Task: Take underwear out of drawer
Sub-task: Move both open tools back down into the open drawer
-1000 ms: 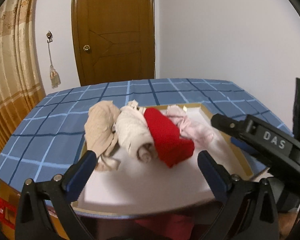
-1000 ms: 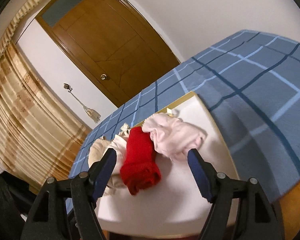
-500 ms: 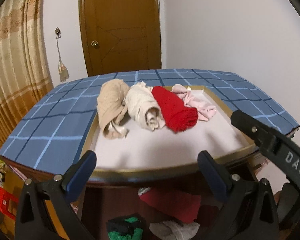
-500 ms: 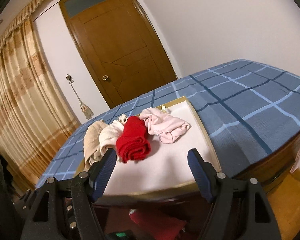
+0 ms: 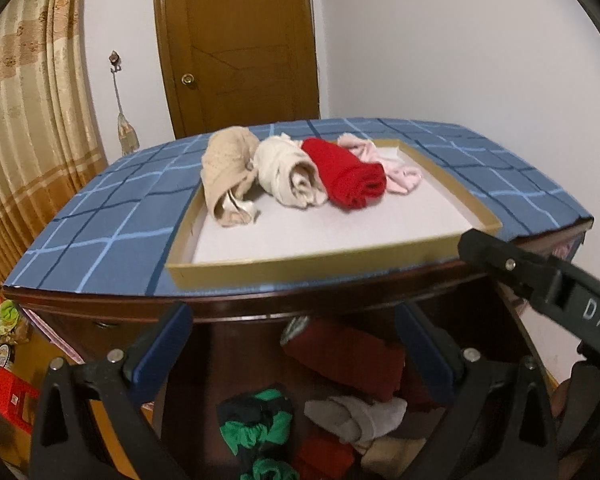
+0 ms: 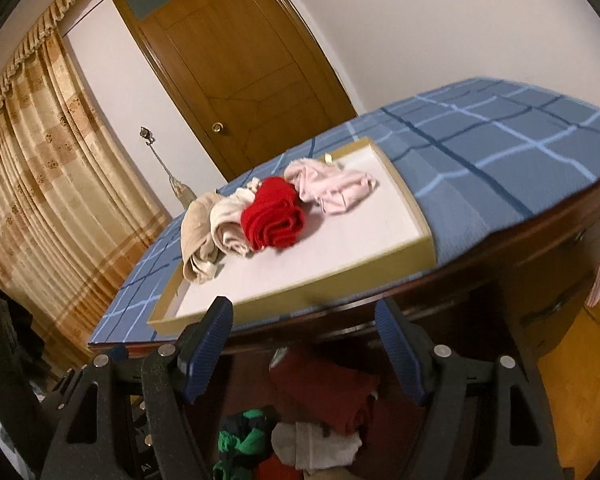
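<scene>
blue checked top (image 5: 112,220): tray (image 5: 300,270) w/ 4 rolled undies; open drawer (image 5: 340,400) below, more; both grippers (image 5: 292,356) (image 6: 304,352) agape, empty.

You're in a home bedroom: a varnished wooden door (image 5: 236,44) with a brass knob (image 5: 187,79) sits in a white wall, long beige patterned curtains (image 5: 28,128) hang at your left, and a dark wood dresser (image 6: 512,280) wears a blue checked cloth (image 5: 112,236), with rolled underwear (image 5: 352,174) in a shallow tray (image 5: 308,266) and more garments in the open drawer (image 5: 340,408) below
</scene>
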Available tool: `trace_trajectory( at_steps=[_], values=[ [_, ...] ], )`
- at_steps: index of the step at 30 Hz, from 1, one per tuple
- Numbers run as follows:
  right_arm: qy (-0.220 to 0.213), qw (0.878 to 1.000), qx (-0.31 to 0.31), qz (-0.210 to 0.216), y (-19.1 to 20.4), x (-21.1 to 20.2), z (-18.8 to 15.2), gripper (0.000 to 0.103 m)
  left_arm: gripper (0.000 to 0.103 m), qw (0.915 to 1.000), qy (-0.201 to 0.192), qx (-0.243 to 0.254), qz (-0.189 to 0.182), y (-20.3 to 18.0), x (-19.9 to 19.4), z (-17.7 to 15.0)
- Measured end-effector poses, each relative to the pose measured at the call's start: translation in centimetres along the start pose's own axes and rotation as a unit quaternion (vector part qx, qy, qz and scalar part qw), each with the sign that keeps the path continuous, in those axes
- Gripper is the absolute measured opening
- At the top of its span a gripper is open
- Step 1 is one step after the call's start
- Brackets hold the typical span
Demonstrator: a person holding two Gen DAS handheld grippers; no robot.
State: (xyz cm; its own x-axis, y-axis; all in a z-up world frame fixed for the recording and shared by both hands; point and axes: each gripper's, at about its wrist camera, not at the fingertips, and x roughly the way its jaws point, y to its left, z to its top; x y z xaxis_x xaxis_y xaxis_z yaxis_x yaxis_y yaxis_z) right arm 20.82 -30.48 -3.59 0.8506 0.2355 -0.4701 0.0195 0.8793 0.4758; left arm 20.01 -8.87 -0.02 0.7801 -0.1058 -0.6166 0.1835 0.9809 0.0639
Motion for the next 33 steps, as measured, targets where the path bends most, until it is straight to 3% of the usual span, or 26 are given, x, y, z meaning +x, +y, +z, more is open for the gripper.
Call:
trace_trajectory(
  at_steps=[11,17,23,33],
  values=[
    [0.065,0.998,0.006,0.016,0.0,-0.2,-3.1,0.076,0.102,0.9996,0.023,-0.005,-0.016,0.2,0.1,-2.3],
    [0.084,0.996,-0.011,0.002,-0.4,-1.3,-4.6,0.076,0.102,0.9993,0.035,0.002,-0.015,0.6,-0.1,-3.7],
    [0.088,0.996,-0.026,-0.021,-1.1,-2.3,-5.9,0.076,0.102,0.9987,0.050,-0.005,-0.009,2.0,-0.3,-5.6],
    [0.134,0.990,-0.049,-0.012,-1.3,-1.0,-7.6,0.076,0.102,0.9955,0.091,-0.027,-0.007,4.9,0.7,-8.5]
  ],
)
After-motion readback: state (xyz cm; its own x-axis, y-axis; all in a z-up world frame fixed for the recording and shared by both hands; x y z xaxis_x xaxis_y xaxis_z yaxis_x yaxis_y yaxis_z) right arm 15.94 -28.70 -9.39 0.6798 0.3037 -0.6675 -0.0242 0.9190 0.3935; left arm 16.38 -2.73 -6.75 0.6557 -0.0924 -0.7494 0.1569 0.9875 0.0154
